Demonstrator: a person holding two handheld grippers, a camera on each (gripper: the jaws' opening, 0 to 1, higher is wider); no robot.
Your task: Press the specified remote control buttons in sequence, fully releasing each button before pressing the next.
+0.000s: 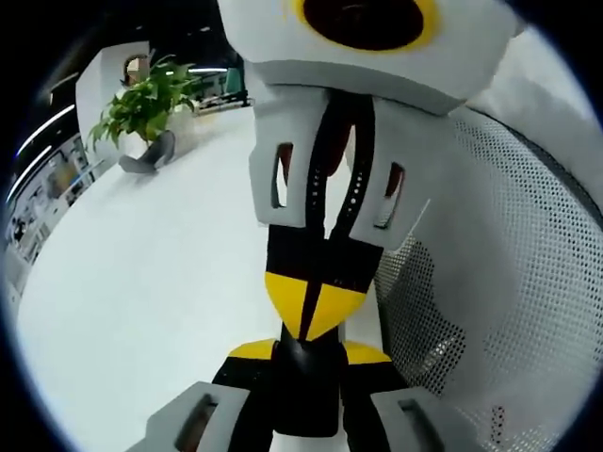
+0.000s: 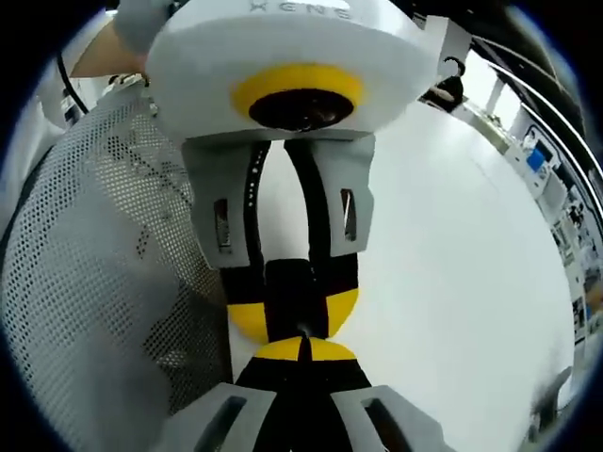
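Remote [image 1: 303,395] in L tool [image 1: 309,354]; R tool [image 2: 301,350] prob touching.

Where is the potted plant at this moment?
In the left gripper view the potted plant stands at the upper left, at the far end of the white table, left of the other gripper that comes down from the top.

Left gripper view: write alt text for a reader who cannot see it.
The left tongs grip a slim black object, probably the remote, while the right tongs, shut, reach in from the top with their yellow tips meeting it. Behind lie a white table, a potted plant at upper left and white mesh at right.
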